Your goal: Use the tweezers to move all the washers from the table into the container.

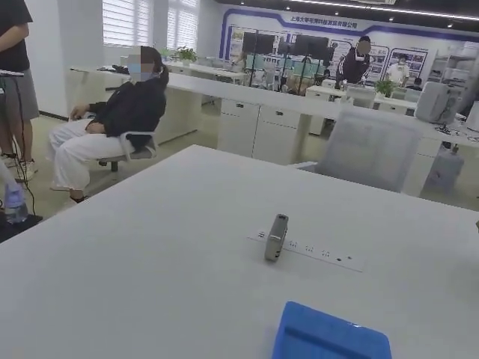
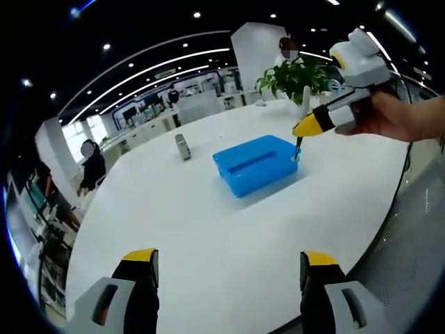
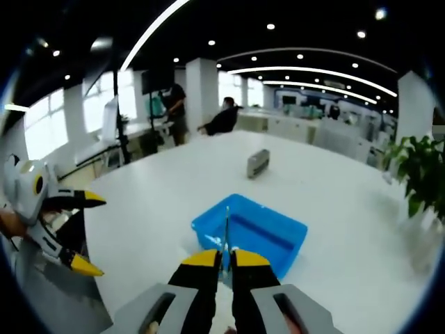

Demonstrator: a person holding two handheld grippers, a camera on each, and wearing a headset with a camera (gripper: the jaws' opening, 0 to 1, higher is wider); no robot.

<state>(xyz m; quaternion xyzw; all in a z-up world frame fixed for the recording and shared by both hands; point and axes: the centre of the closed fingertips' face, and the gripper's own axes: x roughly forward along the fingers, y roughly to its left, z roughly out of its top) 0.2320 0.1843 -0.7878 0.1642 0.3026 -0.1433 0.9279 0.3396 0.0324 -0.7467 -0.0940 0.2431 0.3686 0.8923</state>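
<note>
So the right gripper has its jaws pinched together on the tweezers. They stick straight out from between the yellow tips and point at the blue container. In the right gripper view the tweezer tips sit over the near edge of the container, around its near-left part. From the left gripper view they look like they come down at one corner of the box, right at the rim. Can't tell if they're actually touching it, and whether anything is caught between the tips is too small to make out.

The left gripper is well back from all that. Its jaws are spread wide with nothing between them, hanging over the near edge of the white table. The container sits out toward the middle of the table, well apart from this gripper.

There's a small grey device standing on the table a bit beyond the container, on a power strip set into the tabletop. A hand is wrapped around the right gripper's body. A potted plant sits at the table's edge.
</note>
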